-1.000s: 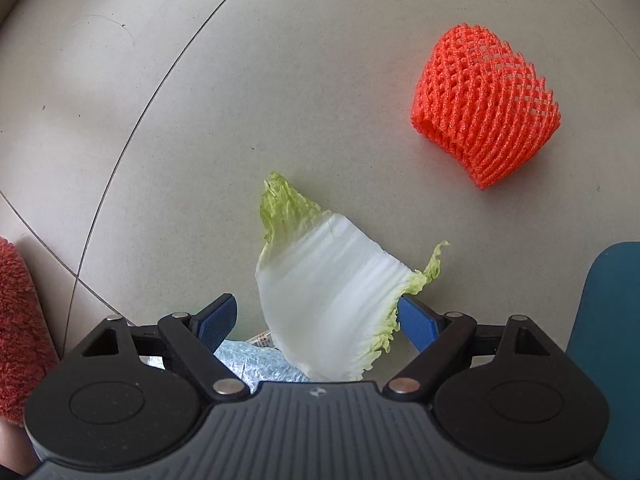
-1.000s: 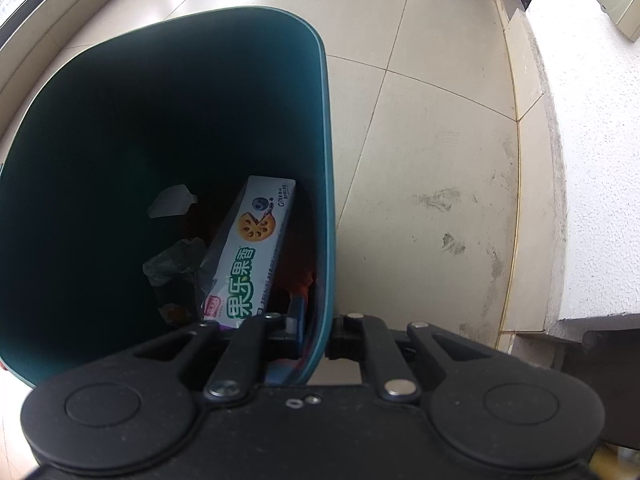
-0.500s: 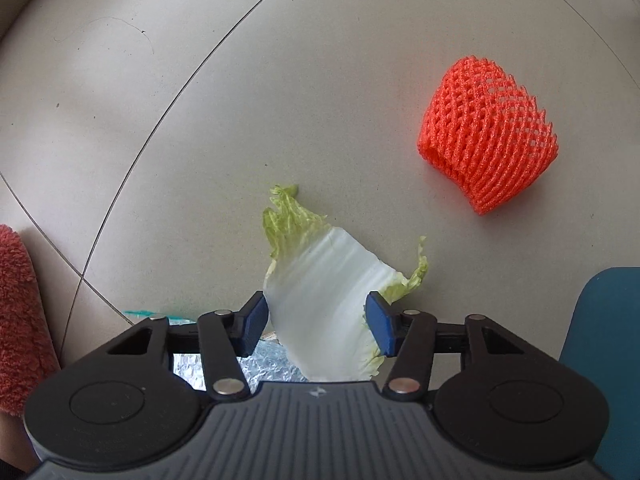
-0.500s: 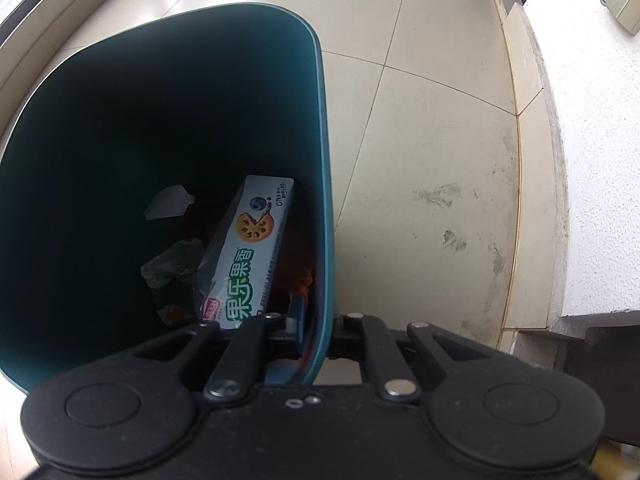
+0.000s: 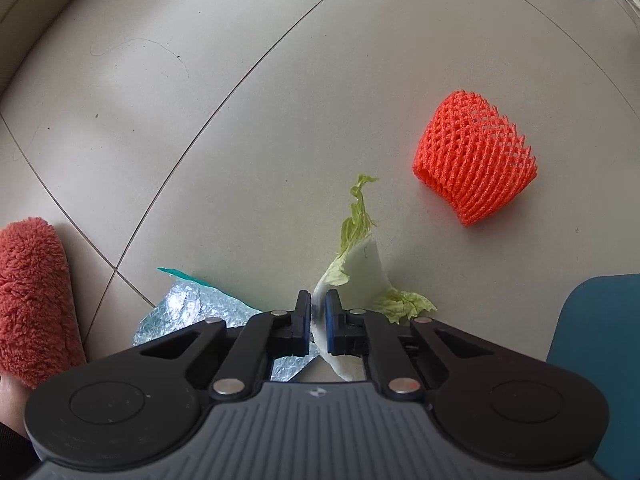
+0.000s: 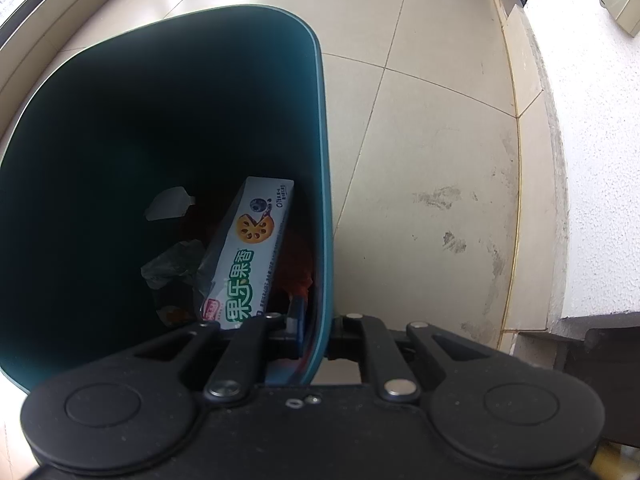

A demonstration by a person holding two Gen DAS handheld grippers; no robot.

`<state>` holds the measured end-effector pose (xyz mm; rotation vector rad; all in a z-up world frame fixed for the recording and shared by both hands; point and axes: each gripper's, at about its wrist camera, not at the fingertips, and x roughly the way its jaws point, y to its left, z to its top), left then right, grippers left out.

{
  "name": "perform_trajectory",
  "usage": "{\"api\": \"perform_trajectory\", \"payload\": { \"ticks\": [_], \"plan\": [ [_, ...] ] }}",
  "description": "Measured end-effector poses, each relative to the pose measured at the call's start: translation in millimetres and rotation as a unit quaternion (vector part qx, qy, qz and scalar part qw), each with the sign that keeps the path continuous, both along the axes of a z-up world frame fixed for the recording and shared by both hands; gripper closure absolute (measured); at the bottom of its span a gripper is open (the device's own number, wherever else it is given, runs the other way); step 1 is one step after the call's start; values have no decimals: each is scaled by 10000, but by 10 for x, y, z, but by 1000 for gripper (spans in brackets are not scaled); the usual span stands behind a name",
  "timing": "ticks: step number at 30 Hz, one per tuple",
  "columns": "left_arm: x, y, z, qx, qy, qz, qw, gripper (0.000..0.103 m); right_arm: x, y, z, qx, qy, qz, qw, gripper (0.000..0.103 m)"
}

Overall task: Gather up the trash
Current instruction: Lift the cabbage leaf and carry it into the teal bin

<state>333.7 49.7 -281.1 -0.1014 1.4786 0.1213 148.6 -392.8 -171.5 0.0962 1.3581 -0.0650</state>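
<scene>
- Cabbage leaf point(image 5: 362, 268) looks light, soft and easy to tear; its thick white rib seems the best place to take hold.
- Left tongs point(image 5: 318, 322) have just been closing and now pinch this rib, the leaf hanging above the floor point(image 5: 200, 100).
- Right tongs point(image 6: 316, 334) are clamped on the bin point(image 6: 320, 128) wall.
- Foam net point(image 5: 476, 166) and foil wrapper point(image 5: 192, 312) lie on the floor.

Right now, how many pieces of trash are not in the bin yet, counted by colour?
Orange: 1, the foam net on the floor.
Green and white: 1, the cabbage leaf, pinched in the left gripper.
Silver: 1, the foil wrapper on the floor.
Total: 3.
</scene>
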Motion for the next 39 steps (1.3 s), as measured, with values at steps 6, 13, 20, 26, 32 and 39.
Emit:
{"api": "perform_trajectory", "payload": {
  "ticks": [6, 13, 20, 26, 32, 39],
  "plan": [
    [-108, -226, 374, 153, -303, -238, 9991, 97, -6, 0, 5, -41, -33, -6, 10000, 97],
    [-271, -406, 1149, 122, -767, -444, 9960, 97, -15, 21, 3, -144, -82, 40, 9999, 96],
    [-536, -731, 2067, -100, -1308, -855, 9877, 97, -18, 21, 19, -184, -148, 42, 9997, 97],
    [-730, -1156, 2691, -478, -1693, -1245, 9765, 97, -44, -2, 72, -132, -221, 3, 9997, 97],
    [-895, -1717, 3109, -987, -1961, -1893, 9571, 97, -42, -28, 121, -73, -266, -42, 9996, 97],
    [-976, -2493, 2745, -869, -1689, -2636, 9458, 97, -53, -67, 181, -12, -353, -40, 9994, 98]
  ]
}}
